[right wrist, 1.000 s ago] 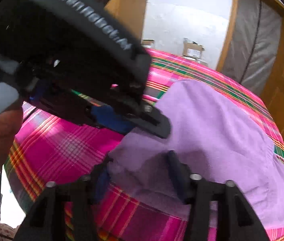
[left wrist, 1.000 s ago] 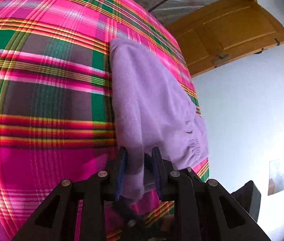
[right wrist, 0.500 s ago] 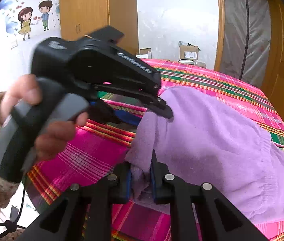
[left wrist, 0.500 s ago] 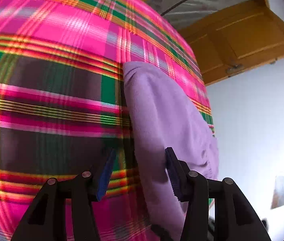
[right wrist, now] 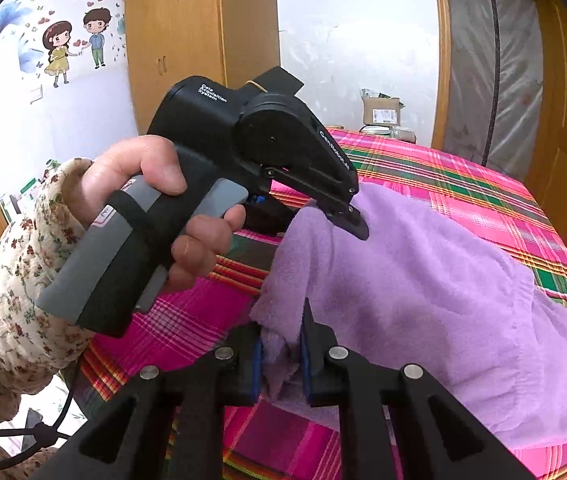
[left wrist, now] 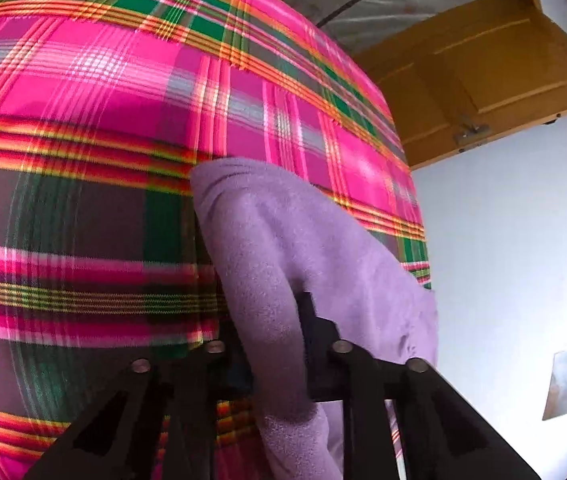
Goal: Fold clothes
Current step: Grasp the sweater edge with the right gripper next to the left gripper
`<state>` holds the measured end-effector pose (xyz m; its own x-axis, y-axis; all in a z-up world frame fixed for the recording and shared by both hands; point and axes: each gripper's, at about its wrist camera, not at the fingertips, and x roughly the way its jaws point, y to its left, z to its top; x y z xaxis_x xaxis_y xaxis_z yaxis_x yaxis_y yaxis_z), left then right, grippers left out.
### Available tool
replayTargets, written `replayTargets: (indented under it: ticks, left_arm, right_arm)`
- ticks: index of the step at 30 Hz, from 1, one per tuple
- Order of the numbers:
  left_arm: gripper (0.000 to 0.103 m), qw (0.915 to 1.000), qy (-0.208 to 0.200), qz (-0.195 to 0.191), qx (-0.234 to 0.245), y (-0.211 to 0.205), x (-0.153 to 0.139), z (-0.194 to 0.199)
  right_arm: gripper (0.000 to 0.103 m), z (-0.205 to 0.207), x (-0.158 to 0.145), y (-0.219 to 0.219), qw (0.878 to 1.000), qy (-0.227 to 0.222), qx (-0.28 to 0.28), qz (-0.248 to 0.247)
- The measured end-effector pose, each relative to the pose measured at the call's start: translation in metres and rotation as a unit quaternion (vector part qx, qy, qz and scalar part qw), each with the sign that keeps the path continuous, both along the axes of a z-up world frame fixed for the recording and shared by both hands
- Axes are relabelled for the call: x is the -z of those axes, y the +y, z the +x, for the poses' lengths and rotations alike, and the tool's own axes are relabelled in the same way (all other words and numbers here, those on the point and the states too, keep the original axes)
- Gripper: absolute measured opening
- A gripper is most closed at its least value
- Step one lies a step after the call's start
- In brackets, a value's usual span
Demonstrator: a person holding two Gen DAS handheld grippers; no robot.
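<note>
Purple fleece garment (right wrist: 423, 300) lies on the plaid bedspread (right wrist: 463, 184), toward the bed's near edge, mostly flat, near-left corner bunched and lifted.

Right gripper (right wrist: 279, 354): jaws narrow, blue pads pinching a wad of the garment's near corner. Fabric fills the gap between the pads.

Left gripper (right wrist: 339, 216), seen from the right wrist view: nose down on the garment's left edge, farther along than the right one. Jaws closing, fleece between them. From its own camera, left gripper (left wrist: 271, 344) shows a thick fold of purple running between the fingers and spilling down toward the lens; the pads press on it.

Hand (right wrist: 155, 208) wraps the left gripper's grey handle, floral sleeve (right wrist: 7, 280) behind it.

Bedspread: pink, green, orange-yellow stripes, covers the whole bed.

Around: wooden wardrobe (right wrist: 195, 28), cartoon wall sticker (right wrist: 71, 46), cardboard box (right wrist: 381, 110) past the bed's far end, wooden door (left wrist: 495, 68) at right.
</note>
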<state>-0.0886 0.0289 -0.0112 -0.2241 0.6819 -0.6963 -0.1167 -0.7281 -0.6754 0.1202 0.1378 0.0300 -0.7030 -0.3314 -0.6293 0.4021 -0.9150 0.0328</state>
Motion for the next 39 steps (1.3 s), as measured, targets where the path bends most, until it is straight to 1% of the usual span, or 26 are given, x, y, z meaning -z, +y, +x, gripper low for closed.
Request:
replayTargets:
  ticks: [4, 9, 16, 22, 30, 35, 39]
  left_arm:
    - [0.012, 0.9998, 0.017, 0.006, -0.004, -0.004, -0.007, 0.002]
    - [0.012, 0.9994, 0.033, 0.008, -0.01, -0.011, -0.016, 0.003]
    - [0.012, 0.9982, 0.047, 0.001, -0.036, -0.055, -0.027, 0.014]
    - [0.012, 0.9967, 0.052, -0.019, -0.059, -0.098, -0.031, 0.026]
    - [0.012, 0.9929, 0.048, -0.05, -0.097, -0.153, -0.026, 0.041]
    - [0.012, 0.9906, 0.042, -0.065, -0.113, -0.168, -0.022, 0.043]
    - [0.012, 0.9892, 0.044, -0.073, -0.119, -0.177, -0.025, 0.045]
  right_arm:
    - [0.014, 0.001, -0.002, -0.009, 1.0, 0.003, -0.005, 0.008]
    - [0.014, 0.026, -0.01, -0.031, 1.0, 0.008, -0.019, 0.013]
    - [0.014, 0.035, -0.021, -0.057, 0.999, 0.012, -0.053, 0.007]
    - [0.014, 0.045, -0.024, -0.09, 0.995, 0.002, -0.1, -0.004]
    - [0.014, 0.057, -0.022, -0.139, 0.986, -0.013, -0.166, -0.012]
    - [0.014, 0.057, -0.02, -0.158, 0.981, -0.024, -0.192, -0.019]
    - [0.014, 0.047, -0.017, -0.162, 0.979, -0.028, -0.202, -0.027]
